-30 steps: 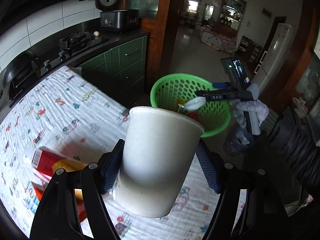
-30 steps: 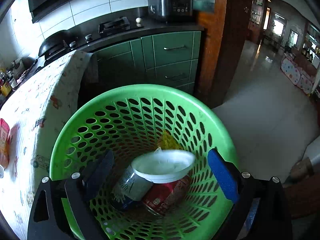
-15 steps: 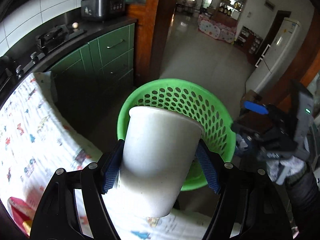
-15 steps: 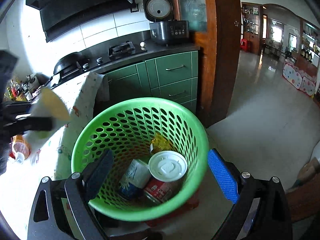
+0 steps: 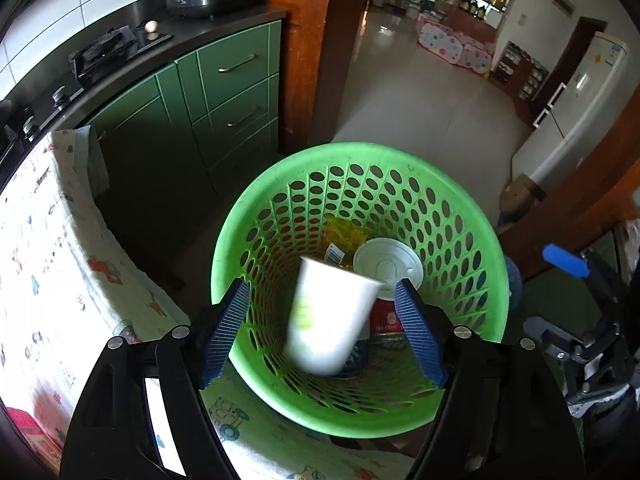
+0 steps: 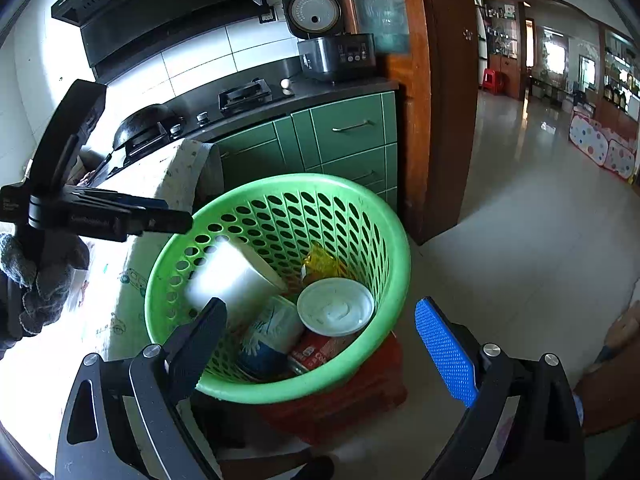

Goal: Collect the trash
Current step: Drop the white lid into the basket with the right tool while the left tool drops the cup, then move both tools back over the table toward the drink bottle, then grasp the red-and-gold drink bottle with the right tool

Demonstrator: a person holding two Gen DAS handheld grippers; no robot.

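Note:
A white paper cup point(image 5: 328, 316) is blurred and free between my left fingers, falling into the green perforated basket point(image 5: 280, 164); it also shows in the right wrist view point(image 6: 228, 280) inside the basket point(image 6: 384, 224). My left gripper point(image 5: 324, 328) is open above the basket's near rim; it shows from the side in the right wrist view point(image 6: 176, 216). My right gripper point(image 6: 320, 344) is open and empty, held back from the basket. A white lid point(image 6: 335, 307), a blue-white can point(image 6: 272, 332), a red can point(image 6: 320, 352) and a yellow wrapper point(image 6: 324, 260) lie in the basket.
The basket stands on a red stool point(image 6: 360, 392) beside the table with a printed cloth point(image 5: 48, 264). A red packet point(image 5: 28, 432) lies on the cloth. Green cabinets point(image 6: 344, 136), a stove point(image 6: 244, 96) and a rice cooker point(image 6: 332, 52) stand behind. Tiled floor point(image 6: 520, 216) lies to the right.
My left gripper carried the cup over the basket, opened and let it go; the cup is dropping in. My right gripper pulled back and up from the basket after dropping the lid.

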